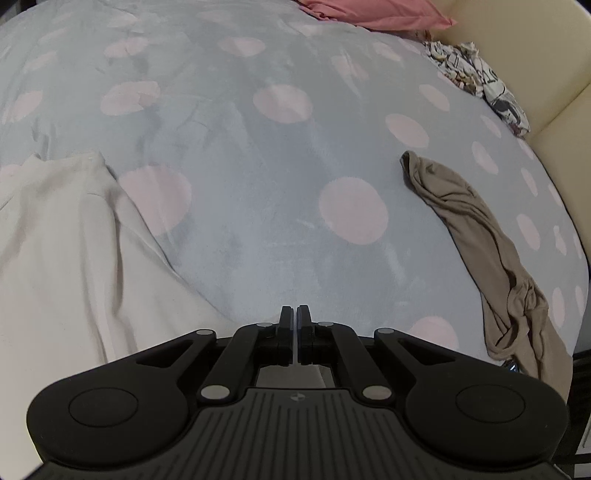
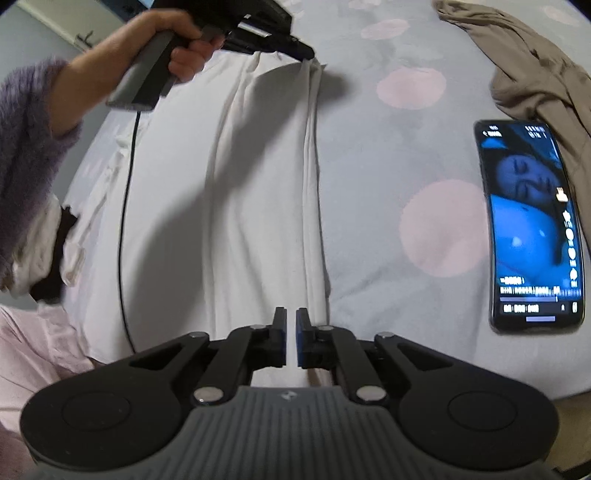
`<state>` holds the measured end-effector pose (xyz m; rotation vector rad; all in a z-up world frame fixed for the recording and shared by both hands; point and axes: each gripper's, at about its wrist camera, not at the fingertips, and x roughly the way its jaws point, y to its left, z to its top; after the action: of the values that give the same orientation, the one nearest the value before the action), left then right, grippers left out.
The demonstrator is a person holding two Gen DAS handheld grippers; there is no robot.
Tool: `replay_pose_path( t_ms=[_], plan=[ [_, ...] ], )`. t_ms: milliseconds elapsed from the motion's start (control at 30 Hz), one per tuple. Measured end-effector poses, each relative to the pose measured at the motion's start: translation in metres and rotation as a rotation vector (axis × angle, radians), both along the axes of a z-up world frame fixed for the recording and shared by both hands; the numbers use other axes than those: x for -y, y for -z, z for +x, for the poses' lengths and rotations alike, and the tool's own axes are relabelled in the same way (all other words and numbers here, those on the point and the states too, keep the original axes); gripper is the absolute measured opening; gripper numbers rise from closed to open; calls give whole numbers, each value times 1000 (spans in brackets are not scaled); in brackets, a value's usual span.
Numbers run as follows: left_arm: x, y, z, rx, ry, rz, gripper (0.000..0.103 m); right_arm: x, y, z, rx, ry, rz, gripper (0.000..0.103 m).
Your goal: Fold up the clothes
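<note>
Black linkage arms and a ribbed grey body fill the bottom of each wrist view. Beyond them spreads the bed cover, soft grey-blue with pale pink dots, creased in places. A cream padded bed edge curves along its far right side.

On the cover lies the white garment, pulled into long lengthwise folds; its near end passes under the right gripper, whose blue-padded jaws stand slightly apart with nothing between them. At the garment's far end sits the left gripper, held by a hand in a fuzzy purple sleeve. From its own camera the left gripper has its jaws pressed nearly together; whether cloth is pinched there I cannot tell, since the tip is blurred in the other view.

A brown garment lies crumpled toward the right, well apart from the white one. Between them rests a phone, screen lit blue. A pink cloth and a patterned cloth sit at the far edge, both partly cut off. A thin black cable crosses the white garment's left side.
</note>
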<state>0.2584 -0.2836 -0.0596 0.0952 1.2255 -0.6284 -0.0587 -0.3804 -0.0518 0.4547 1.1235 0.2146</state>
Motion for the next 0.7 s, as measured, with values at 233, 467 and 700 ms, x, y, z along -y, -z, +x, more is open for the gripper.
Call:
replay_pose_path(
  t_ms=[233,467,700],
  plan=[
    [-6,-17,-31,25,80,63,14,-3,3,3,-10,-39,-45,23],
    [-7,2,-65,-40,130,90,14,-14,9,1,-48,-80,-95,23],
    [-2,15,-73,-59,115,92,9,-13,4,-1,-49,-74,-112,2]
  ],
)
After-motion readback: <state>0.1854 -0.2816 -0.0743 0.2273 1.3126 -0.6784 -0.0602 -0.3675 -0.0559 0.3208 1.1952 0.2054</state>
